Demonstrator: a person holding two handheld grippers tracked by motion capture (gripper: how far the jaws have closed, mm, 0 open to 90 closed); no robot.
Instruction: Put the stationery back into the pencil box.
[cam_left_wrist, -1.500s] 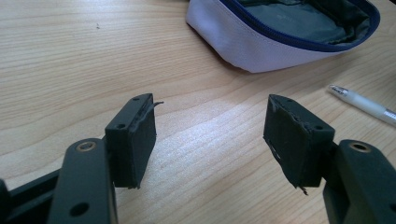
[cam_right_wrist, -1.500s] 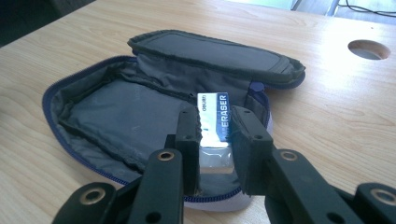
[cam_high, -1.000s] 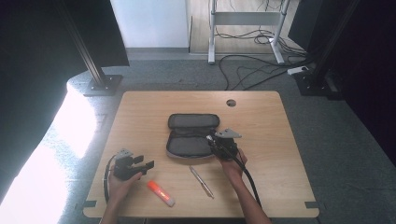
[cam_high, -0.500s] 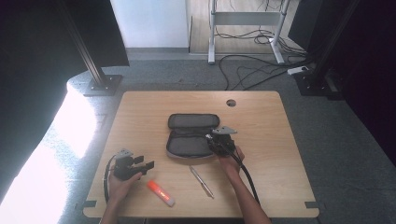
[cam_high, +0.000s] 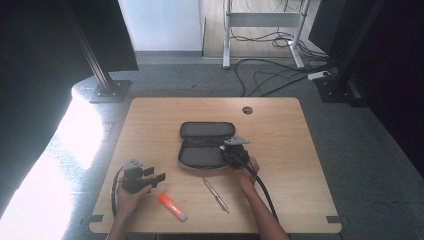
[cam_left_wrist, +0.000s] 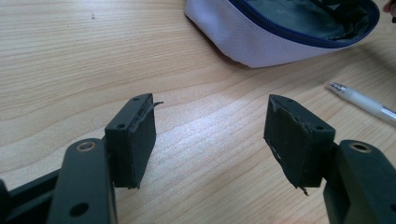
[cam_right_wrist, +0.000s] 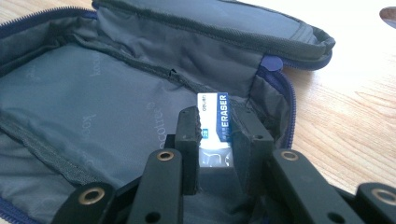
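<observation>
The right gripper (cam_right_wrist: 215, 135) clamps an eraser (cam_right_wrist: 213, 122) between its jaws, over the grey lining at the right end of the open case (cam_high: 202, 150). The case lies at the table's (cam_high: 150, 120) centre. The left gripper (cam_high: 155, 176), near the left edge, rests with jaws wide apart and empty. A pen (cam_high: 216, 194) and a marker (cam_high: 172, 207) lie near the front edge.

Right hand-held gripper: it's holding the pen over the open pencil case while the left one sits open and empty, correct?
Not quite. The right hand-held gripper is shut on an eraser, not the pen; the right gripper view shows its label. The pen lies on the table. The rest stands: it is over the open pencil case, and the left hand-held gripper is open and empty.
</observation>
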